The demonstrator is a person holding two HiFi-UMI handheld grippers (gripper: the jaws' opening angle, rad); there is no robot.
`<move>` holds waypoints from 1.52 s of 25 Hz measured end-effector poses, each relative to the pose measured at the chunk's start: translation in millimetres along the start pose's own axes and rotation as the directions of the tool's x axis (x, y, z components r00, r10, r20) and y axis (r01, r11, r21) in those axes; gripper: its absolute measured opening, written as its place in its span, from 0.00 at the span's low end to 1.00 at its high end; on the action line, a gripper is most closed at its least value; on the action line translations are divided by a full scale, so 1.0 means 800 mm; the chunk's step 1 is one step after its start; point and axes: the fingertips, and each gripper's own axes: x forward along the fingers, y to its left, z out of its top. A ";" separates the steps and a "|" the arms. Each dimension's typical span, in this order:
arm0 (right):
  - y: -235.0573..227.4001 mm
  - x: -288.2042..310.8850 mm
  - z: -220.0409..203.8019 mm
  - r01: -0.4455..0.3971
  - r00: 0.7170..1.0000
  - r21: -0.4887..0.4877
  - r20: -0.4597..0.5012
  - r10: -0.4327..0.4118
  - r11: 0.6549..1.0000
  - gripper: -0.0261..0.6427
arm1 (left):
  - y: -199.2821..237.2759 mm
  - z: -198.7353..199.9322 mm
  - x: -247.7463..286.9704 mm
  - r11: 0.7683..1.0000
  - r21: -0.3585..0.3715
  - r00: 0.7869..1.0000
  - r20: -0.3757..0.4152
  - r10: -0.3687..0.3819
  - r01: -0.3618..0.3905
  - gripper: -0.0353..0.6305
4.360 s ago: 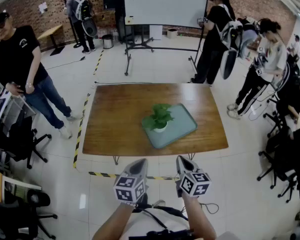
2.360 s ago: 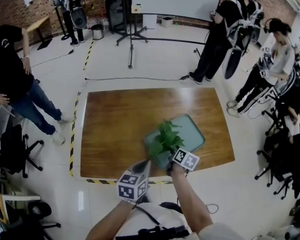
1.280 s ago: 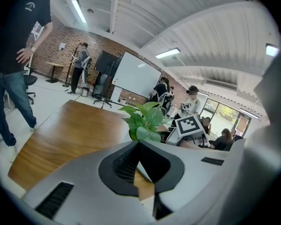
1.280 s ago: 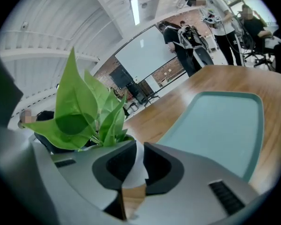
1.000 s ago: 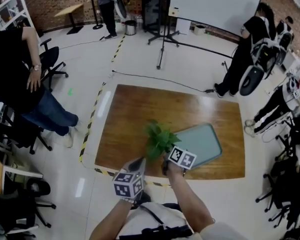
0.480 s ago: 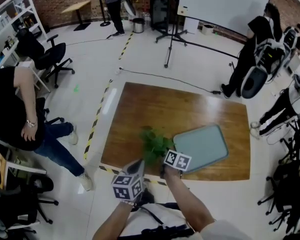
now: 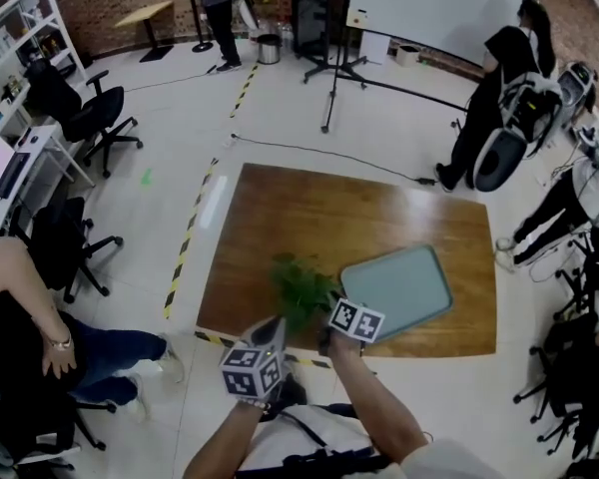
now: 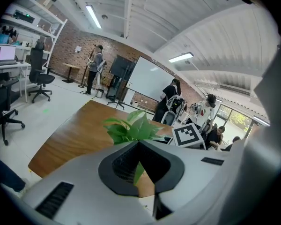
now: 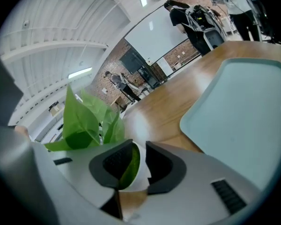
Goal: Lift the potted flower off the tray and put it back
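The potted flower is off the tray, over the bare wood by the near-left corner of the pale green tray. My right gripper reaches in at its base from the front. In the right gripper view the white pot sits between the jaws, which have just been opening, and green leaves rise above the left jaw. The tray lies bare at the right. My left gripper hovers just left of the plant with its tips together. Leaves show beyond it.
The wooden table has its front edge right under both grippers. Yellow-black tape runs along the floor at the left. Office chairs stand at the left, a whiteboard stand behind, and people at the right.
The plant stood on the tray at first. My right gripper took it and carried it left onto the wood. Within the last second the hands have barely shifted.
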 end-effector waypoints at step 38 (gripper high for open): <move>-0.044 -0.288 0.005 0.166 0.974 -0.350 0.207 -0.096 0.922 0.22 | -0.140 -0.058 0.009 0.978 0.129 0.986 -0.035 -0.161 0.164 0.05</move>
